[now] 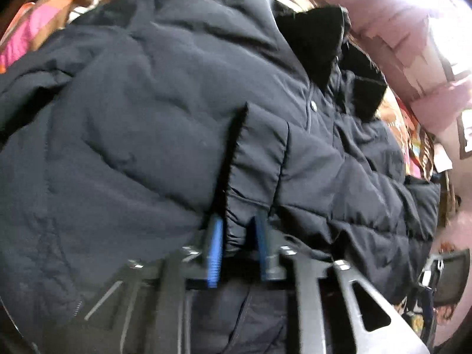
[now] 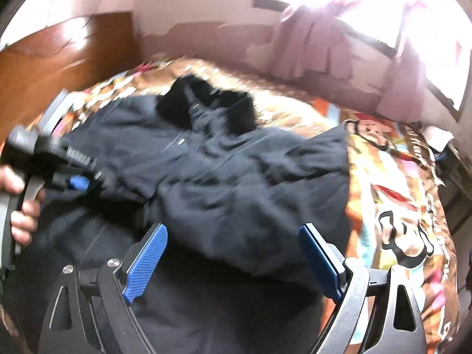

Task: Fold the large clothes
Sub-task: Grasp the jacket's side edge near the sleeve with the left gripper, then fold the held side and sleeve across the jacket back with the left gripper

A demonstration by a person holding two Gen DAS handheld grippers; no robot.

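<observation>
1 sleeve cuff (image 1: 253, 159) of the jacket (image 1: 132, 103) is pinched in the left gripper (image 1: 236, 236); the right gripper (image 2: 233, 253) is wide open, holding nothing. Next: lay the sleeve across.

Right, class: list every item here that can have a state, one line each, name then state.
Dark navy padded jacket: spread on the bed, rumpled, not yet folded into a bundle.
Jacket cuff: pinched and lifted.
Left gripper: shut on the cuff.
Right gripper: open, above the jacket, holding nothing.
Colourful cartoon-print bedspread: laid flat under the jacket.
</observation>
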